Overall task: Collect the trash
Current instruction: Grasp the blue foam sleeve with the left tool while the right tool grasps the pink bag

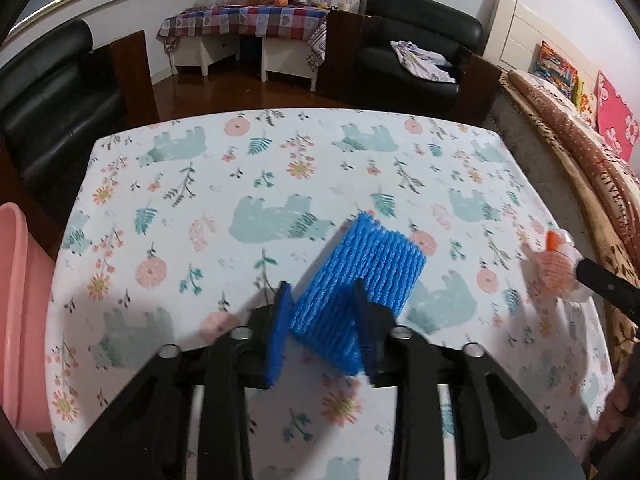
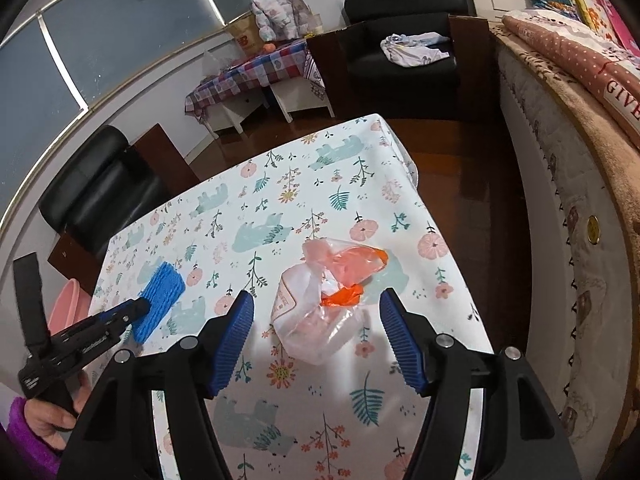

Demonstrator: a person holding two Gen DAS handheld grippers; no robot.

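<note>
A blue foam net sleeve [image 1: 360,276] lies on the table with the bear-print cloth [image 1: 240,184]. My left gripper [image 1: 320,300] has its jaws closed on the sleeve's near end. The sleeve also shows in the right wrist view [image 2: 160,300], with the left gripper [image 2: 140,306] on it. A crumpled clear and orange plastic bag [image 2: 328,296] lies near the table's right edge. My right gripper [image 2: 316,320] is open, its jaws on either side of the bag, apart from it. The bag shows at the right of the left wrist view [image 1: 554,264].
A pink basin [image 1: 20,312] stands beside the table's left edge. Black armchairs [image 1: 416,40] and a checked side table [image 1: 244,20] stand beyond the far edge. A bed with blankets [image 2: 580,120] runs along the right, with dark floor [image 2: 472,180] between.
</note>
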